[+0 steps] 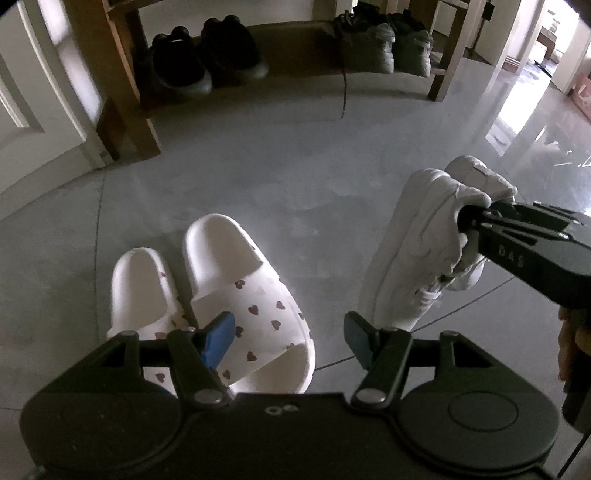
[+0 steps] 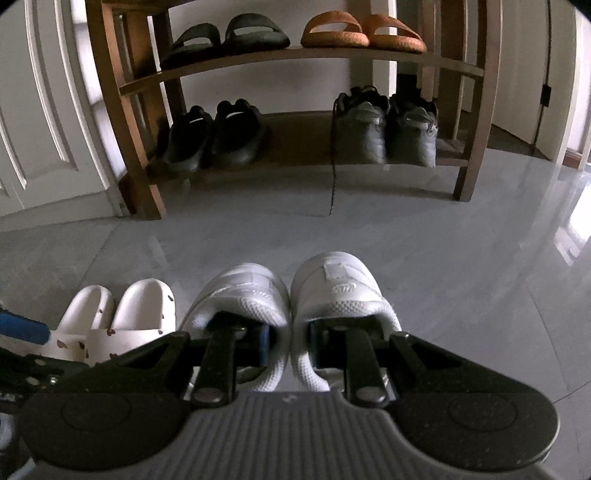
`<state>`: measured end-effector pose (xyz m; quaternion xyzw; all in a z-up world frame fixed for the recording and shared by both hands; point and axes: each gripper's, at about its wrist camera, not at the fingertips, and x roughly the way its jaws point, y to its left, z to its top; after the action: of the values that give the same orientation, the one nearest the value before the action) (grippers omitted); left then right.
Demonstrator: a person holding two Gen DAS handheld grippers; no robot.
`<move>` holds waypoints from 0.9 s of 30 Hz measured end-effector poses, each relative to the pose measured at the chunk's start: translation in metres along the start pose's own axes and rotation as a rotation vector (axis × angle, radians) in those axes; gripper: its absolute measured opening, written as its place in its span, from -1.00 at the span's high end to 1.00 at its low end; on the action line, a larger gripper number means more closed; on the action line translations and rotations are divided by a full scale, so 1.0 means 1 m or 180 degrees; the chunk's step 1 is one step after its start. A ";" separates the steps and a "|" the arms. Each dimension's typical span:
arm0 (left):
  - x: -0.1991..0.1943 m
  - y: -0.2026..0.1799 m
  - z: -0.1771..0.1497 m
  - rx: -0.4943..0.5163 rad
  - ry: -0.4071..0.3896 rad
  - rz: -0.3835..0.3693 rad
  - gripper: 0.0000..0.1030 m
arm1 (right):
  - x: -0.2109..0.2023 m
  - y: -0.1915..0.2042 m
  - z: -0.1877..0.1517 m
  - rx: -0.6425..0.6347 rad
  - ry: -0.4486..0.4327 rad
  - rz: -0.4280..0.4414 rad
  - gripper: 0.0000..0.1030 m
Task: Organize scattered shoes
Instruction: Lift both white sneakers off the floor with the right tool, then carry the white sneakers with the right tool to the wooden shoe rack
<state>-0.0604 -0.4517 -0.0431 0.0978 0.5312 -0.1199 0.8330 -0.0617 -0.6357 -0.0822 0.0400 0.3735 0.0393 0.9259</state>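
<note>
Left wrist view: the left claw [image 1: 290, 338] hangs over the floor [image 1: 280, 177] with its blue pads [image 1: 218, 341] spread apart and nothing between them. Just ahead of it and under its left pad lie the heart-print slides [image 1: 229, 291], side by side and touching, toes pointing away. To the claw's right, the right claw [image 1: 466, 223] holds the white sneakers [image 1: 424, 243] lifted and tilted, soles facing left, toes down near the floor.

Right wrist view: the right claw [image 2: 286, 341] has one finger inside each sneaker's [image 2: 295, 295] heel opening and is clamped on the two inner collars pressed together between them. The pair points forward, away from the claw. The slides [image 2: 118, 317] sit just left of the sneakers, and the left claw's blue pad [image 2: 22, 328] shows at the left edge.

Well ahead of both claws stands a wooden rack [image 2: 125, 122]. Its lower shelf carries black shoes [image 2: 214, 136] on the left and dark sneakers [image 2: 388, 129] on the right, one lace [image 2: 333, 184] trailing to the floor. The upper shelf carries dark slides [image 2: 229, 35] and orange sandals [image 2: 362, 33].
</note>
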 end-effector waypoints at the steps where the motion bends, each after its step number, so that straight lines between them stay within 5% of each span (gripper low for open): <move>1: -0.001 0.001 -0.001 0.0001 0.0003 -0.0003 -0.26 | 0.000 0.000 0.001 -0.0020 0.0004 -0.0006 0.56; 16: -0.024 0.011 0.011 0.0352 0.0014 -0.0124 -0.26 | -0.047 0.022 0.031 -0.0010 -0.0050 -0.0157 0.56; 27: -0.096 0.038 0.075 0.0310 0.0051 -0.0100 -0.27 | -0.105 0.053 0.124 -0.0110 -0.0030 -0.0180 0.56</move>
<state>-0.0233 -0.4277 0.0764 0.1309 0.5329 -0.1578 0.8209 -0.0529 -0.5992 0.0842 0.0136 0.3693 0.0193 0.9290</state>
